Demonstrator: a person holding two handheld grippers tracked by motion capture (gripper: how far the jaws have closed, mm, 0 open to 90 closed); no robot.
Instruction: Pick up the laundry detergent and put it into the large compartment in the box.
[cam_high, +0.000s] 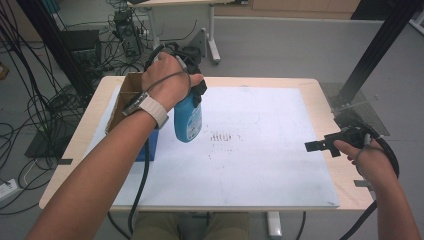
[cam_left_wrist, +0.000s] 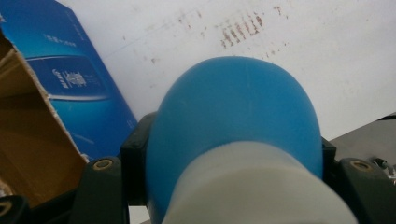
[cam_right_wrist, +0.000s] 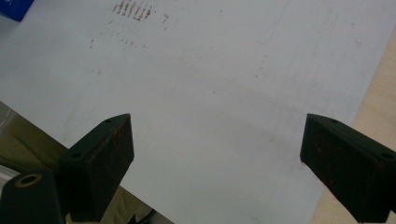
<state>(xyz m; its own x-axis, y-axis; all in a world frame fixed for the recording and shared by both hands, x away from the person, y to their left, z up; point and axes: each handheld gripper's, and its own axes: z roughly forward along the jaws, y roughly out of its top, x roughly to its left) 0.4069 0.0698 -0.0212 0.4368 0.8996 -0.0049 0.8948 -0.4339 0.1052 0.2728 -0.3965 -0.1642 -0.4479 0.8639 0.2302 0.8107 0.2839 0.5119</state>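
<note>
A blue plastic bottle with a white neck hangs above the white sheet, just right of an open cardboard box with blue printed sides. My left gripper is shut on the bottle's upper part, and its black jaws press both sides. In the left gripper view the bottle bulges out between the jaws of the left gripper, with the box to the left below. My right gripper stands open over the sheet's right edge. The right gripper has nothing between its pads.
A large white sheet covers most of the wooden table, with a patch of brown marks at its middle. Cables, equipment and another table's legs stand on the floor beyond the far edge. A black frame post rises at the far right.
</note>
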